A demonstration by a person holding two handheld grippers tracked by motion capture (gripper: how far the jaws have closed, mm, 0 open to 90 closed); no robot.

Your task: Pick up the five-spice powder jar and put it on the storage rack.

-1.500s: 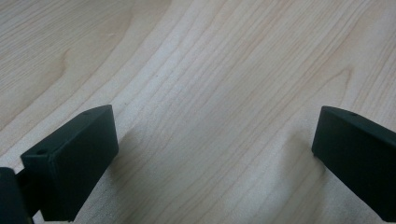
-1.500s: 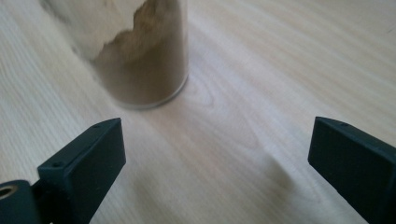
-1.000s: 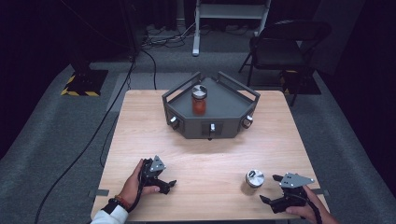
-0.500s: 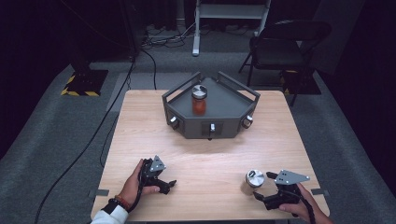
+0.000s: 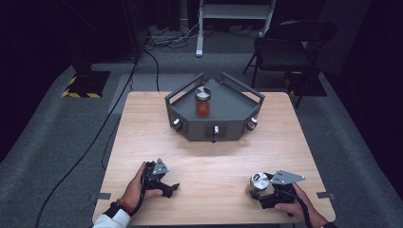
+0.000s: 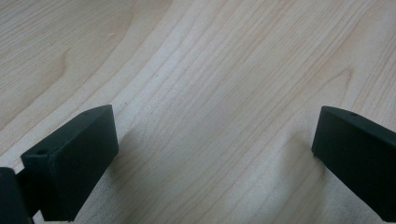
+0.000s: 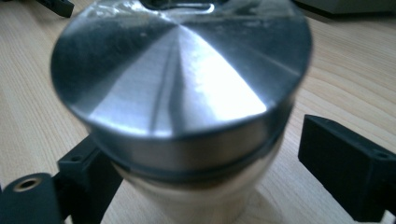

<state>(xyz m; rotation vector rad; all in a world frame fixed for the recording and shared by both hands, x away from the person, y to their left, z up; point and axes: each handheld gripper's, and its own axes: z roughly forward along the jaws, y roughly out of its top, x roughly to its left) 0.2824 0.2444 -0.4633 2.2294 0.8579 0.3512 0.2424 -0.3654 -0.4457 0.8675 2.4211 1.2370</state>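
So the small jar with the brushed-metal lid (image 5: 259, 182) stands upright on the desk (image 5: 214, 156) near the front right corner, and the right gripper (image 5: 266, 192) is right up against it from the person's side. In the right gripper view the jar (image 7: 182, 93) sits between the two black jaws. The one at the picture's left looks like it's at the pale body just under the lid, while the other has a clear strip of wood between it and the jar. The jaws have just been closing in with the jar between them, but they aren't pinching it on both sides yet.

The left gripper (image 5: 166, 186) rests near the front left corner, well apart from that jar, held by the person's left hand (image 5: 135, 190). Its jaws are spread wide over bare wood in the left gripper view, nothing between them.

Toward the far edge, about the middle of the desk, there's a dark grey tray (image 5: 237, 107) with raised walls, and a second jar with red contents (image 5: 203, 102) stands upright inside it. A black chair (image 5: 285, 42) stands on the floor beyond the far right corner.
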